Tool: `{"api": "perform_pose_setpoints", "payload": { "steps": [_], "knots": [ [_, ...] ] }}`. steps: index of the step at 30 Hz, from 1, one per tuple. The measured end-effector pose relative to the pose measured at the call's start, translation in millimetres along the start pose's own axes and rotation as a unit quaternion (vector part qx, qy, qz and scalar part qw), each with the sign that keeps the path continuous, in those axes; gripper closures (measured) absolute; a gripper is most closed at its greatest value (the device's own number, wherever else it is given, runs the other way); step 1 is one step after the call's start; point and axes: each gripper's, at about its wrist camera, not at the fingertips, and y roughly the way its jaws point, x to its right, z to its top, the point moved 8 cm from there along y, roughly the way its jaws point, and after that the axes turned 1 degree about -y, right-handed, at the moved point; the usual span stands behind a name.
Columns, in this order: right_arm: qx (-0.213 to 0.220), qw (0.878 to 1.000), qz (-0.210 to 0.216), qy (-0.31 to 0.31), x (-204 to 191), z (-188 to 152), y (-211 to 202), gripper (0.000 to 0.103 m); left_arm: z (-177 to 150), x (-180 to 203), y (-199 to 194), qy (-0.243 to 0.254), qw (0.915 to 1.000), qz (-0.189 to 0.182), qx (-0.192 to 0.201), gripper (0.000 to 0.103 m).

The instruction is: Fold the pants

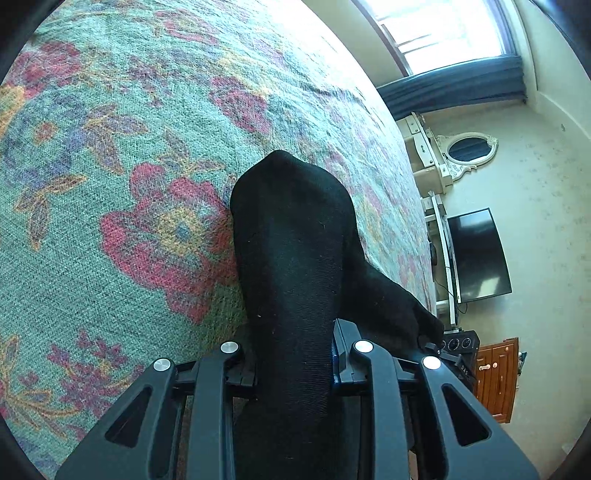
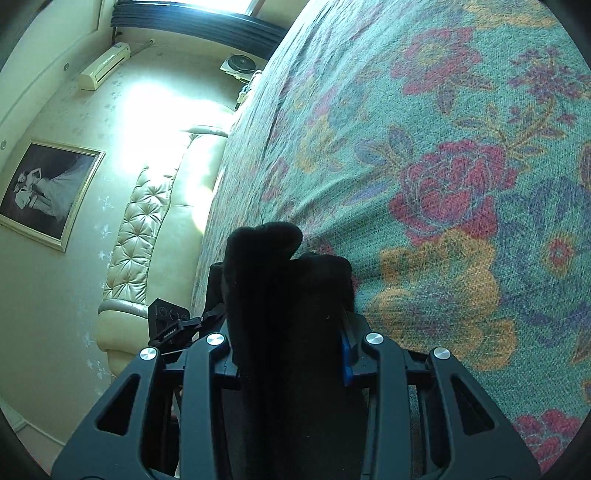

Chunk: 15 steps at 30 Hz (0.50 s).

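Fingers [image 1: 341, 354] of both grippers clamp black pants [image 1: 291, 251] over bedspread [image 1: 110, 147].

Daylight from window [image 1: 454, 29], blown out white. Glare patch on wall [image 2: 159, 107] beside it. Black cloth [image 1: 295, 266] detail lost. Fisheye bending, dark corners.
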Motion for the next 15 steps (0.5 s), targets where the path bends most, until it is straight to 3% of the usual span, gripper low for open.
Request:
{"api": "perform_pose_setpoints", "payload": {
  "steps": [5,11,13,15],
  "knots": [
    [-0.005,1.0,-0.017,0.013,6.4,-3.6,-1.8,0.053,-3.4,-1.5,0.5,-0.008,0.9998,-0.019,-0.008,0.065],
    [-0.014,0.999,-0.036,0.004,2.6,-22.7,-25.2,0.026,-16.6,3.3,-23.9,-0.009,0.9985,-0.054,0.002,0.038],
    [-0.018,0.998,-0.051,-0.012,1.5,-36.1,-36.8,0.023,-32.2,3.0,-36.8,0.002,0.9984,-0.056,0.002,0.03],
    [-0.02,0.998,-0.055,-0.016,3.1,-53.1,-49.1,0.022,-50.2,1.0,-46.7,-0.002,0.9981,-0.061,0.002,0.029]
  ]
}}
